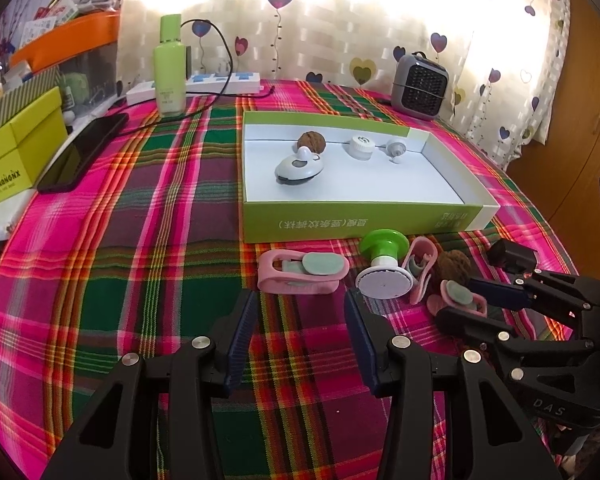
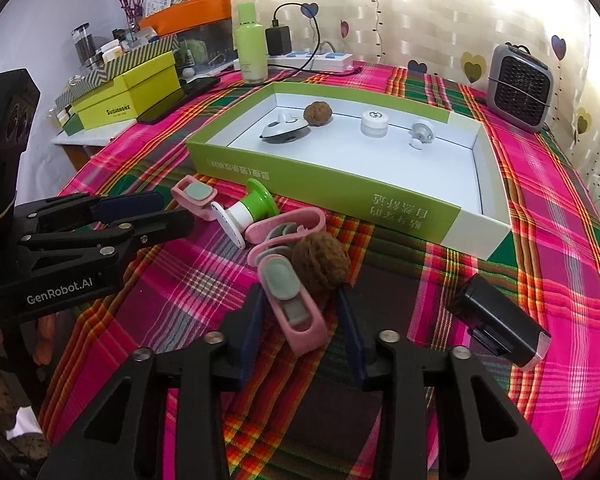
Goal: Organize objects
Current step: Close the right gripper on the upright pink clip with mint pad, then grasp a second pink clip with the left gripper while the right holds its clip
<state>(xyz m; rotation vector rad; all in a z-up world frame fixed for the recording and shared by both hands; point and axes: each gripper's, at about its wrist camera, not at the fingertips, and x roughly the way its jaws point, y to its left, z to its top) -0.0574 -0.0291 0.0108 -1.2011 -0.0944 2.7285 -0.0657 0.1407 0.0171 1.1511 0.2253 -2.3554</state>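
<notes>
A green-and-white box lid [image 1: 360, 222] [image 2: 324, 184] lies on the plaid cloth and holds a walnut [image 1: 309, 141], a grey-white gadget [image 1: 299, 165], a white cap [image 1: 361, 147] and a small grey piece [image 1: 396, 149]. In front of it lie pink clips [image 1: 300, 274] [image 2: 296, 312], a green-topped stamp [image 1: 382, 260] [image 2: 246, 210], a second walnut [image 2: 320, 262] and a black block [image 2: 500, 320]. My left gripper [image 1: 300, 308] is open and empty, just short of a pink clip. My right gripper [image 2: 300, 300] is open, its fingers on either side of a pink clip.
A green bottle [image 1: 170, 66], a power strip [image 1: 196, 86], a phone [image 1: 84, 152] and yellow-green boxes [image 1: 16, 152] stand at the back left. A small grey heater [image 1: 420, 86] stands at the back right by the curtain.
</notes>
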